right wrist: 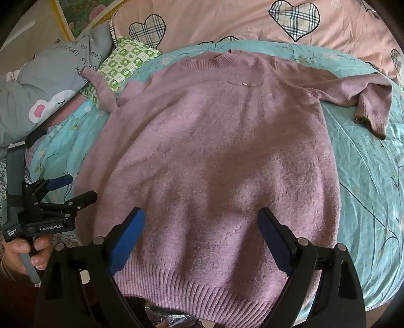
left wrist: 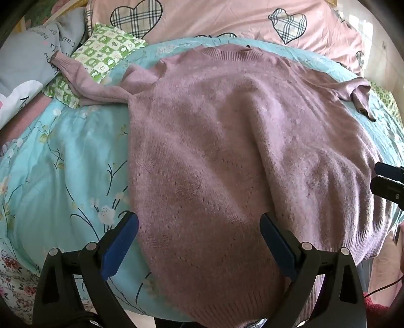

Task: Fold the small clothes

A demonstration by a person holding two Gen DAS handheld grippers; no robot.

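Two tools hover over the near end of the bed, both with jaws spread wide and nothing between them. The left tool point(left wrist: 199, 242) hangs above the lower left part of a pink sweater point(left wrist: 240, 151), its blue pads clear of the knit. The right tool point(right wrist: 202, 239) hangs just above the ribbed hem point(right wrist: 202, 285), also apart from the cloth. A hand point(right wrist: 22, 254) grips the left tool's handle at the sweater's left side.

The sweater lies face up and spread flat on a turquoise flowered quilt point(right wrist: 366, 176), collar point(right wrist: 214, 61) toward the far side, hem toward the tools. Its body is smooth, with only shallow ripples near the bottom. The sleeve on the right of the picture point(right wrist: 366, 101) stretches outward and its cuff doubles back on itself. The other sleeve point(left wrist: 83, 78) runs out over a green checked pillow point(left wrist: 106, 50) beside a grey cloth with lettering point(left wrist: 32, 55). Beyond the collar lies a pink cover with plaid hearts point(right wrist: 227, 22).

By my reading, the laying-out is done and the folding proper has not begun: no sleeve is brought in, no side turned over, no hem lifted. All folds remain, most likely starting with a sleeve or side.
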